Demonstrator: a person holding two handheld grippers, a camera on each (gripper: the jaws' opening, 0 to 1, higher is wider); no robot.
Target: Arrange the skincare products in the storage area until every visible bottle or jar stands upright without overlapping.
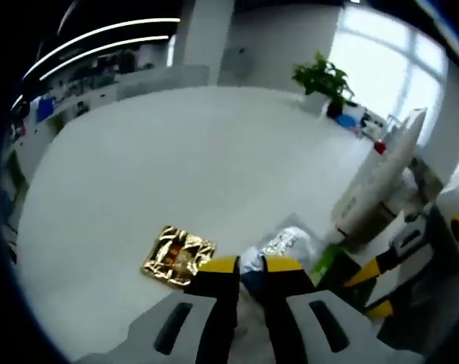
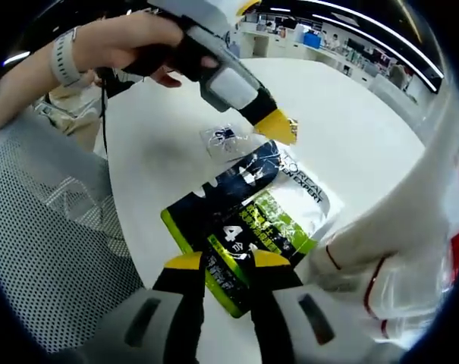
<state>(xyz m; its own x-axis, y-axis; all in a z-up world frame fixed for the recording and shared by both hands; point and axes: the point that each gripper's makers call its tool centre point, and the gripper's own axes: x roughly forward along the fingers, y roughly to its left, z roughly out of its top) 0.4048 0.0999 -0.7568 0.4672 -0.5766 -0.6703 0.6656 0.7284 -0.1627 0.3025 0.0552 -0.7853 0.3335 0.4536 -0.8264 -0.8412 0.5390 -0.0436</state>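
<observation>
In the left gripper view, my left hand-held gripper has its yellow-tipped jaws a narrow gap apart, low over the near part of the white surface, with nothing clearly held between them. To the left of those tips lies a crinkled gold foil sachet, flat and by itself. Just beyond the tips sits a silvery, crumpled clear packet. Further right a tall white bottle leans toward the surface's right edge, and my right hand-held gripper comes in beside it. A potted plant stands at the far edge.

In the right gripper view, my hand holds the left hand-held gripper, which reaches down toward a small clear packet. Nearer me, a dark blue and green sachet overlaps a white sachet. My right hand-held gripper has its jaws spread a little over the green end of that sachet; whether they are touching it I cannot tell. On the right a white bottle with red lines lies or leans close in.

I judge the sorting barely begun. The flat sachets are thin and slippery, so a pinch on the green edge could drag the white one under it toward the near edge. The leaning bottle could roll if I nudge it, and my two hand-held grippers are near enough to collide.
</observation>
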